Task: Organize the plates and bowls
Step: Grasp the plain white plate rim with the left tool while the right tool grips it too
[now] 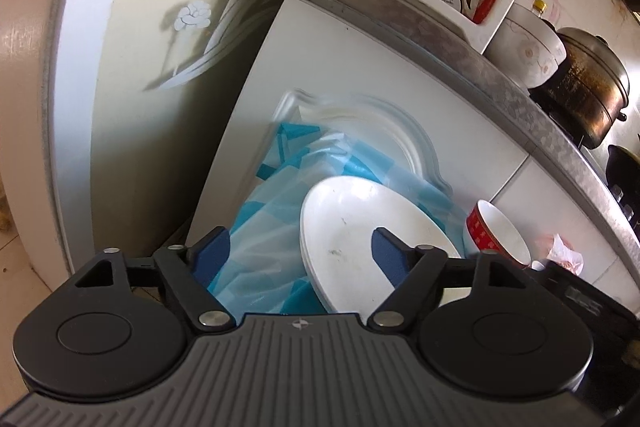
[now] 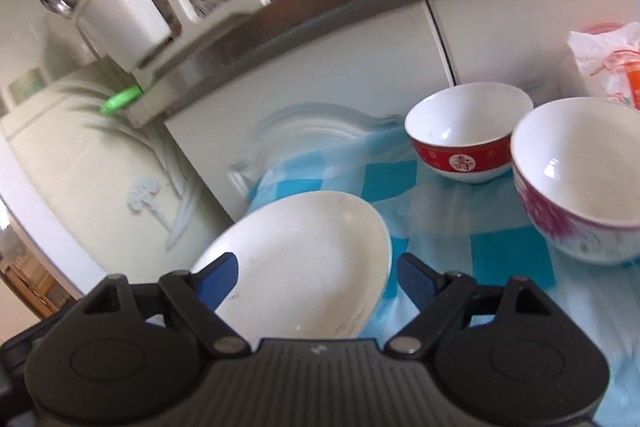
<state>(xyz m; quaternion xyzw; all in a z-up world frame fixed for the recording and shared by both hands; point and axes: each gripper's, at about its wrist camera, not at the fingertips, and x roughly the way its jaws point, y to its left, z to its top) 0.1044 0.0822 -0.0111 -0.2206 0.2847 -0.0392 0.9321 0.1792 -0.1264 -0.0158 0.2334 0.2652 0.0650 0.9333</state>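
I am holding my left gripper [image 1: 300, 247] over the blue checked cloth [image 1: 256, 211] on the bench, its fingers [image 1: 214, 251] spread apart and pinching nothing. The white plates [image 1: 344, 223] are sitting stacked near the cloth's left edge. My right gripper [image 2: 318, 275] is open around the top plate's rim; I cannot tell if its fingers [image 2: 220, 277] are touching it. The red bowl [image 2: 464, 135] is standing toward the back, the pink flower bowl [image 2: 580, 179] just beside it on the right.

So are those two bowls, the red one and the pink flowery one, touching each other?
Cannot tell. In the right wrist view the pink-flowered bowl overlaps the red-banded bowl, hiding where their sides would meet; the left wrist view shows only the red one.
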